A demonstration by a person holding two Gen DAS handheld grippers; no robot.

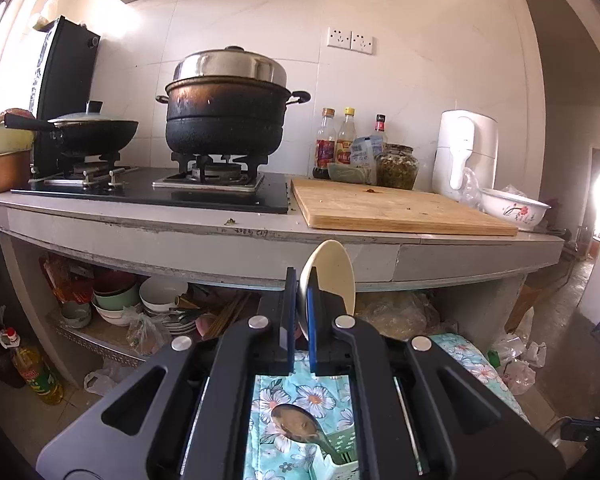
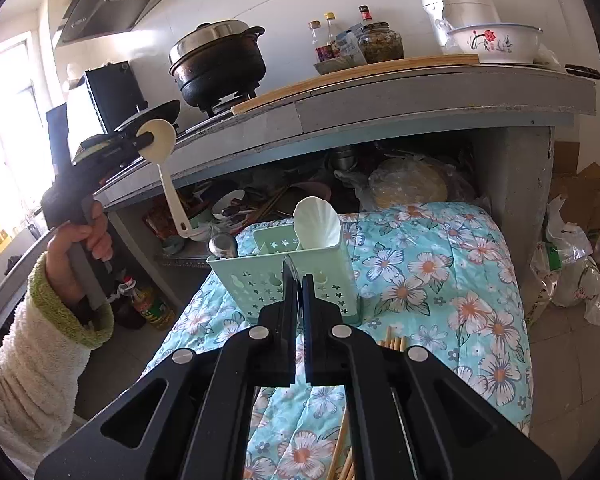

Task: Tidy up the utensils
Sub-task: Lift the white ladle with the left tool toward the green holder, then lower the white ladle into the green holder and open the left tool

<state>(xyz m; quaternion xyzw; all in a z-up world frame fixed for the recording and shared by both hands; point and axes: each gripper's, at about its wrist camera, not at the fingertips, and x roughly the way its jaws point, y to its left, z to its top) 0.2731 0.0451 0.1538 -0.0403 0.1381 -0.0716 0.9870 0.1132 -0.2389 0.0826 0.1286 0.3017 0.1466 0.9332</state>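
Note:
My left gripper (image 1: 302, 280) is shut on the bowl of a cream ladle (image 1: 329, 270), held up in front of the counter edge. From the right wrist view, the left gripper (image 2: 140, 136) is in a hand at upper left, and the ladle's (image 2: 167, 184) handle hangs down. My right gripper (image 2: 299, 276) is shut on a thin metal utensil (image 2: 297, 294), seen edge-on, just in front of the green caddy (image 2: 260, 278). The caddy stands on a floral cloth (image 2: 440, 280) and holds a white scoop (image 2: 316, 220) and a metal spoon (image 2: 222, 246). Chopsticks (image 2: 394, 344) lie on the cloth.
The grey counter (image 1: 180, 236) carries a hob with a black pot (image 1: 224, 120), a wok (image 1: 96, 132), a cutting board (image 1: 392, 208), bottles and a flowered bowl (image 1: 514, 206). Bowls and chopsticks crowd the shelf (image 1: 112, 340) below. Oil bottles (image 1: 36, 376) and plastic bags (image 2: 580, 280) sit on the floor.

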